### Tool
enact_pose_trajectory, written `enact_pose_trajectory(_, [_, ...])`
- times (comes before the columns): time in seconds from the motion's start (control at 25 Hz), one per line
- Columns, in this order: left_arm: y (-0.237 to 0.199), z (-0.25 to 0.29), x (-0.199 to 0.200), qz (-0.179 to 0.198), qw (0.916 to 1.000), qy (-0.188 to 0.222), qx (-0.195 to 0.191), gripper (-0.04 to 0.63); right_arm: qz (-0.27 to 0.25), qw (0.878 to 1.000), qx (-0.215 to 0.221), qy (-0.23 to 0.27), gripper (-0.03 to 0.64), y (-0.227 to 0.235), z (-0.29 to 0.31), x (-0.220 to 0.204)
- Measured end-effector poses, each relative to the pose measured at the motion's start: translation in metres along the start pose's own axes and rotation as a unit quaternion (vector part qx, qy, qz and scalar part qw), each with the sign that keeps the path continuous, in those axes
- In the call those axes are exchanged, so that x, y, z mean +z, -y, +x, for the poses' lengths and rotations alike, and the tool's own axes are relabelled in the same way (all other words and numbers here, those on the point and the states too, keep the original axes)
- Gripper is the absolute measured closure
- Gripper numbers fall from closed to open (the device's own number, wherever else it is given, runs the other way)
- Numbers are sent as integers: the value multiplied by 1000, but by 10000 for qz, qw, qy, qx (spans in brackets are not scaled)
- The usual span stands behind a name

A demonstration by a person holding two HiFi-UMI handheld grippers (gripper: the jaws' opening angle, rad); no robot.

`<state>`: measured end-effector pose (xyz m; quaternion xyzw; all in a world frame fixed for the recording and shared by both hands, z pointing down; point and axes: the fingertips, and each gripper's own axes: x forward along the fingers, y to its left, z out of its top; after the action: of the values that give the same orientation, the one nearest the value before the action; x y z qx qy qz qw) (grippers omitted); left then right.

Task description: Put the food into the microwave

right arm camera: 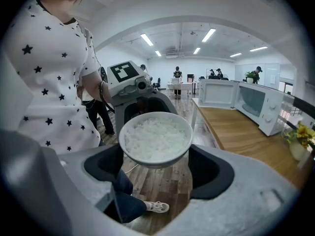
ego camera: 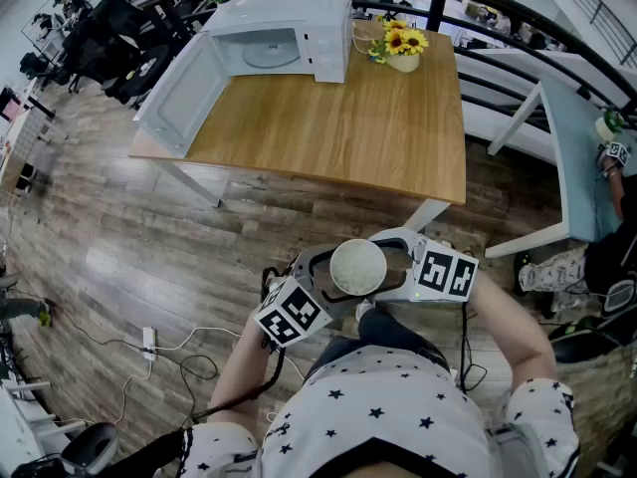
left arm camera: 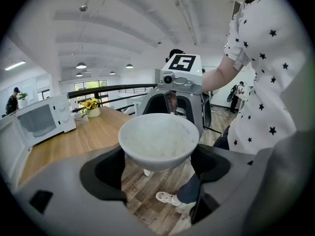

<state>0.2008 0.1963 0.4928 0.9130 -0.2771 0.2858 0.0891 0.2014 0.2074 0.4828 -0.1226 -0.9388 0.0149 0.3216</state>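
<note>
The microwave [ego camera: 289, 38] stands open at the table's [ego camera: 348, 137] far left end, well apart from us. Our left gripper [left arm camera: 157, 156] clasps one side of the bowl of rice [ego camera: 357, 267] and our right gripper [right arm camera: 156, 154] the other, jaws spread wide, close to our body. If either hand drifts outward or tips on the carry, we judge the bowl could slip and spill.
</note>
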Motion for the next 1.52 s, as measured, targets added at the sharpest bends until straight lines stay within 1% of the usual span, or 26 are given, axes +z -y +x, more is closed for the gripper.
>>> enact_pose_trajectory(0.12, [42,-25,-22,-60,10000,-22,-13,170,30,9999,76,95,204,-51,17,4])
enact_pose_trajectory(0.24, [79,-44,-35,-53,9999,-97,-9,170,49,9999,61,107,205,-93,27,5])
enact_pose_trajectory(0.4, [112,-61,-37,-41,9999,-102,57,170,15,9999,85,101,206,-131,27,9])
enact_pose_trajectory(0.56, [136,-70,-38,-58,9999,-83,122,170,-44,9999,137,70,204,-156,24,9])
enact_pose_trajectory(0.72, [150,-78,-38,-35,9998,-73,195,170,-161,9997,100,134,205,-171,25,12])
enact_pose_trajectory(0.92, [162,-85,-41,4,9997,-106,210,171,-189,9997,41,131,205,-183,26,13])
enact_pose_trajectory(1.04, [164,-89,-41,26,9997,-97,227,171,-231,9995,25,197,204,-187,28,17])
enact_pose_trajectory(1.24, [168,-95,-43,53,9995,-82,300,171,-296,9994,61,151,205,-193,30,17])
enact_pose_trajectory(1.52, [163,-108,-47,-34,9993,-43,374,171,-365,9990,176,177,204,-194,38,29])
